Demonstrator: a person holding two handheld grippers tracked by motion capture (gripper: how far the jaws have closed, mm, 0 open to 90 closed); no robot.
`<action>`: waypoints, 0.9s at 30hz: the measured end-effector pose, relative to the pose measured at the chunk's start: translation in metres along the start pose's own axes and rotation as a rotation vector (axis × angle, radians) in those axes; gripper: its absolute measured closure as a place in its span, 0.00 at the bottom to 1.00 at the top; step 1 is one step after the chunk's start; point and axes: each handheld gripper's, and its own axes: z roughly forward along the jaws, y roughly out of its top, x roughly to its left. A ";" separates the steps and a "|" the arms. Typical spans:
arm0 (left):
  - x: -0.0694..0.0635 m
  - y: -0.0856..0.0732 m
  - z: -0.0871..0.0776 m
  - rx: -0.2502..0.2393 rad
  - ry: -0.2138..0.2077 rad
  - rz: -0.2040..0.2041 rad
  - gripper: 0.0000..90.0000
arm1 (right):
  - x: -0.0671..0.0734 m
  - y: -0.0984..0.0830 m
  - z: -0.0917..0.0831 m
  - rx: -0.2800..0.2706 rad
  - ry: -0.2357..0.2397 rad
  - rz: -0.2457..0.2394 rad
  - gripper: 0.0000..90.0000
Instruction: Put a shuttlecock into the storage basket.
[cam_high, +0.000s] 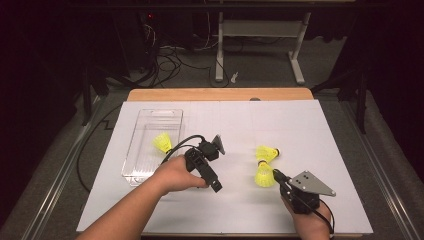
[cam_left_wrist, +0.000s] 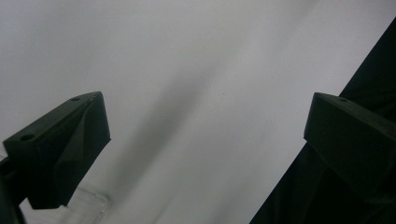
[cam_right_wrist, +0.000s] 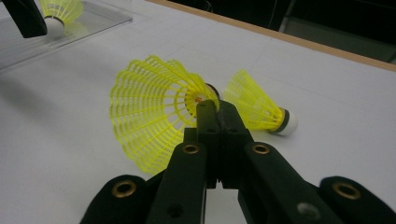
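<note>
Three yellow shuttlecocks are on the white table. One (cam_high: 162, 143) lies inside the clear plastic tray (cam_high: 145, 165) at the left. A second shuttlecock (cam_high: 266, 152) lies on its side right of centre. Just in front of it, the third shuttlecock (cam_right_wrist: 149, 116) has its mesh skirt pinched near the cork end by my right gripper (cam_right_wrist: 217, 109), whose jaws are pressed together. This shuttlecock's lower rim touches the table. My left gripper (cam_high: 212, 182) is beside the tray's near right corner, and its jaws (cam_left_wrist: 205, 116) stand wide apart over bare table with nothing between them.
The tray's corner (cam_left_wrist: 88, 205) shows under the left jaw. The wooden table edge (cam_high: 220, 94) runs along the back, with dark floor, cables and a desk frame (cam_high: 260, 45) beyond. Bare white surface lies between the two hands.
</note>
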 end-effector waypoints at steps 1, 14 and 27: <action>0.000 0.000 0.000 -0.005 -0.002 -0.001 0.02 | 0.001 0.002 0.002 0.003 0.005 -0.006 1.00; 0.003 -0.002 -0.004 -0.014 -0.007 -0.007 0.02 | 0.017 0.026 0.019 -0.026 0.032 -0.035 1.00; 0.006 -0.001 0.001 -0.004 -0.010 -0.016 0.02 | 0.029 0.032 0.038 -0.053 0.065 -0.015 1.00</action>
